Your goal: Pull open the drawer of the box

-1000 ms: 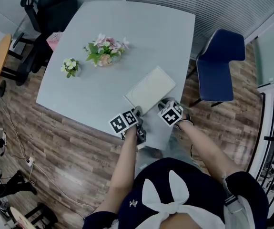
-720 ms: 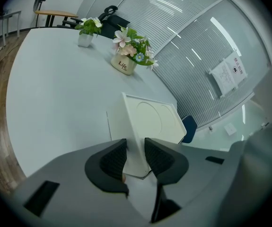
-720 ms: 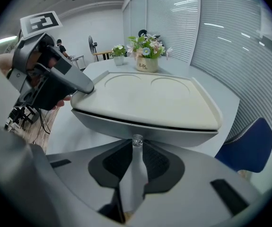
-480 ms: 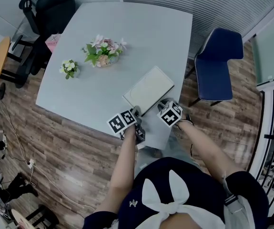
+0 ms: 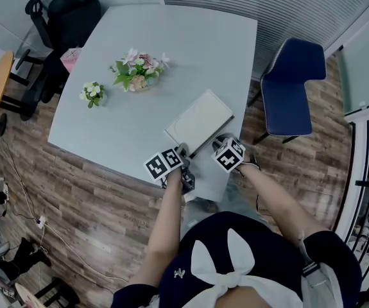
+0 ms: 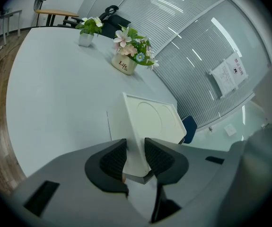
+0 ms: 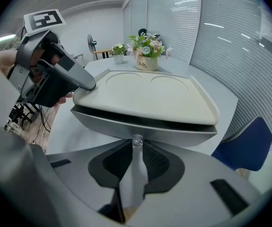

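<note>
With the box (image 5: 200,120), lower centre of the frame, pinched at its corner by the left claw (image 6: 136,150) and its drawer knob (image 7: 136,140) pinched by the right claw (image 7: 136,146), that grip may be lost if pulled askew.

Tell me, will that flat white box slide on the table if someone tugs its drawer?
Probably, if left alone: the box looks thin and light, and the table looks smooth. That is likely why the left gripper clamps its corner. The little clear knob pinched by the right gripper may be slippery.
</note>
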Tool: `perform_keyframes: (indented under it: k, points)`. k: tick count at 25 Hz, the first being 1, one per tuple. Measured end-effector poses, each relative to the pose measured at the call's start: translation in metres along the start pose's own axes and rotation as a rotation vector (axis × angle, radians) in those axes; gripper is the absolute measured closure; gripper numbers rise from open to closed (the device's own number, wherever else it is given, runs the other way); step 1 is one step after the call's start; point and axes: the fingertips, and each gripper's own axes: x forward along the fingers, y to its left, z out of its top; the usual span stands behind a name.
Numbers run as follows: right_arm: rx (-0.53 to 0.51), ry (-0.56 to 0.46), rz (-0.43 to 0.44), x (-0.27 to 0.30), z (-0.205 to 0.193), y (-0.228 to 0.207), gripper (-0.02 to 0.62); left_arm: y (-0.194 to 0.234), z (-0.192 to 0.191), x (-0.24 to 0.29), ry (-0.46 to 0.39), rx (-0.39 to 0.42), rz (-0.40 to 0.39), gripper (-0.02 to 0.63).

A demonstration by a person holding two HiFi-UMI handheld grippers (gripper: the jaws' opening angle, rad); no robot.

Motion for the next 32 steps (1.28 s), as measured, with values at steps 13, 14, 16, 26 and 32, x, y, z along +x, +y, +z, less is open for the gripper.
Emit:
perform_keyframes:
  k: [13,14,16,26,32]
  points:
    - [-0.002,-0.003,-0.013,-0.004,-0.007,0.001,0.522,0.0,-0.001,0.0,0.001,-0.004,-0.006,0.477]
    - [-0.001,-0.003,-0.013,-0.004,-0.008,0.001,0.522,0.0,-0.001,0.0,0.001,-0.004,-0.006,0.477]
    - [0.0,-0.004,-0.014,-0.004,-0.008,0.001,0.522,0.0,-0.001,0.0,0.002,-0.004,-0.005,0.477]
    - [0.002,0.0,-0.02,-0.006,-0.012,0.0,0.522,-0.001,-0.001,0.001,0.004,0.001,-0.002,0.477]
    - [0.001,0.008,-0.024,-0.008,-0.015,0.001,0.522,0.0,-0.001,0.001,0.011,-0.001,-0.004,0.476]
